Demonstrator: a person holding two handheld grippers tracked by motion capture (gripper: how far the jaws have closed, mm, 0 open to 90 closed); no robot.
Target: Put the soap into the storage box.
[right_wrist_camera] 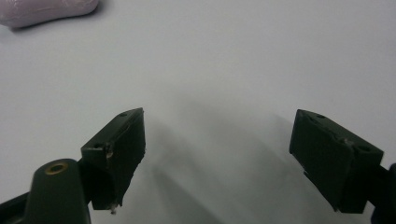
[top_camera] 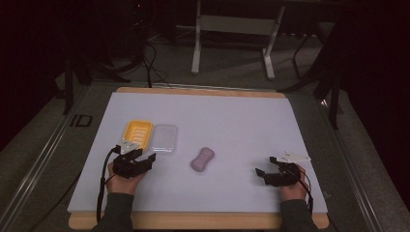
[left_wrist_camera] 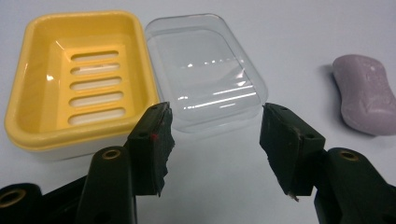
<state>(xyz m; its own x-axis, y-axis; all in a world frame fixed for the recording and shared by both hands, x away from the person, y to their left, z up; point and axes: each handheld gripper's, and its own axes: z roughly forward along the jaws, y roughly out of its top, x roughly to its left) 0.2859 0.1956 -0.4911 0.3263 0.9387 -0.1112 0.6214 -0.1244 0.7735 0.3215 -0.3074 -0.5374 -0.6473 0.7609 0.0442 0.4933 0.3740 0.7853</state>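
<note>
A yellow soap dish (top_camera: pixel 138 133) (left_wrist_camera: pixel 74 74) with a slotted floor sits at the left of the white mat. Its clear plastic lid (top_camera: pixel 164 137) (left_wrist_camera: pixel 205 70) lies right beside it, hollow side up. A lilac bar of soap (top_camera: pixel 203 159) (left_wrist_camera: pixel 366 93) (right_wrist_camera: pixel 46 10) rests near the mat's middle. My left gripper (top_camera: pixel 143 155) (left_wrist_camera: pixel 215 122) is open just short of the lid's near edge, nothing between its jaws. My right gripper (top_camera: pixel 267 165) (right_wrist_camera: pixel 217 140) is open over bare mat at the right, well apart from the soap.
The white mat (top_camera: pixel 232 116) covers a wooden table top (top_camera: pixel 193 221). Beyond the table's far edge stand white frame legs (top_camera: pixel 196 48) and dark cables on the floor. Bare mat stretches behind the soap and between the two grippers.
</note>
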